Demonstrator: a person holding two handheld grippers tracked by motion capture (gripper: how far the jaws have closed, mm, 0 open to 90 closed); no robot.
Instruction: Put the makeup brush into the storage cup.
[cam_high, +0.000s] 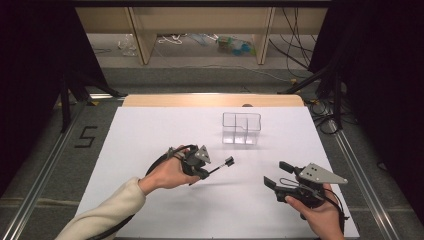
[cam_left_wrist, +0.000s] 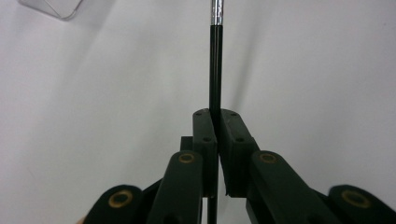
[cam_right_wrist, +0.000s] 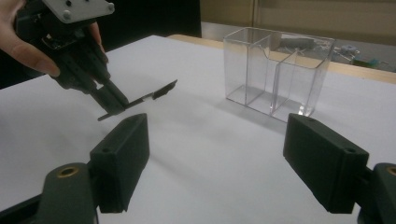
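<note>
brush: a thin black brush (cam_high: 222, 165) with a silver band near its head, held clear above the white sheet, left of the table's middle, its head pointing toward the right side.
left hand-held gripper: the left hand-held gripper (cam_high: 204, 173) has its jaws closed tight on the brush's stem; in the left gripper view the stem (cam_left_wrist: 215, 70) runs straight up from between the two pads.
right hand-held gripper: the right hand-held gripper (cam_high: 276, 174) is near the front right of the sheet, jaws spread wide with nothing between them, touching nothing.
container: a clear divided box (cam_high: 241, 128) stands upright behind the brush toward the far edge, well apart from both grippers.
open room: bare sheet lies between the brush head and the box, and between the two grippers.
edges: the table (cam_high: 150, 130) ends in a wooden strip at the far side; the right gripper sits close to the sheet's right edge.
</note>
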